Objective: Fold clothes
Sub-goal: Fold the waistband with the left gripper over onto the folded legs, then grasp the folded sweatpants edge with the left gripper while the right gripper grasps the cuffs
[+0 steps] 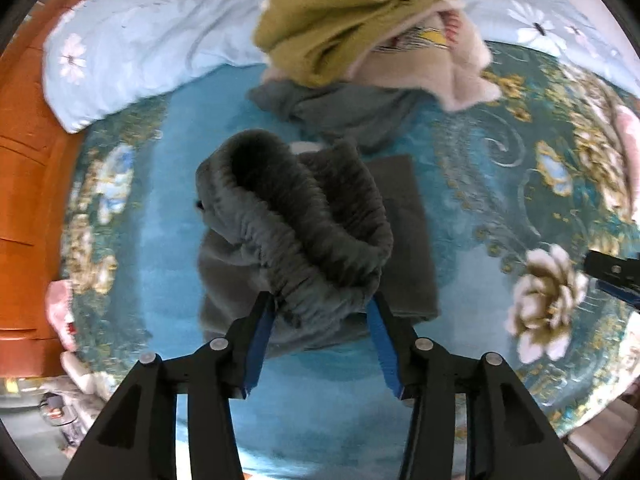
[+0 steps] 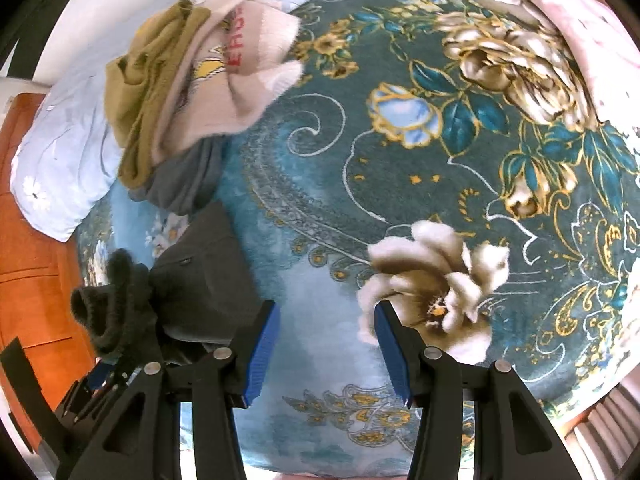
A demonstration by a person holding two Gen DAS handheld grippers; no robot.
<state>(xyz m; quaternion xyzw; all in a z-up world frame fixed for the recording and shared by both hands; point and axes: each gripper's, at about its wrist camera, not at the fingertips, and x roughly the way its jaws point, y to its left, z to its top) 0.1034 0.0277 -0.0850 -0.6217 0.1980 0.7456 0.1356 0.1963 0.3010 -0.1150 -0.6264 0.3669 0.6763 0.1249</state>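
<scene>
A dark grey fleece garment (image 1: 296, 208) with a ruched elastic waistband is bunched up on the bed. Part of it lies over a flat folded dark grey piece (image 1: 408, 240). My left gripper (image 1: 320, 308) is open, and the waistband's near edge sits between its blue pads without being pinched. In the right wrist view the fleece (image 2: 116, 300) bulges above the left gripper (image 2: 104, 376), beside the folded piece (image 2: 200, 264). My right gripper (image 2: 326, 312) is open and empty over the floral bedspread (image 2: 400, 160); its tip shows at the right edge (image 1: 612, 272).
A heap of unfolded clothes lies at the far side: an olive garment (image 1: 332, 20), a cream sweater (image 1: 452, 68) and a grey piece (image 1: 344, 108). A pale blue pillow (image 1: 132, 40) lies far left. Orange wooden furniture (image 1: 28, 180) borders the bed's left side.
</scene>
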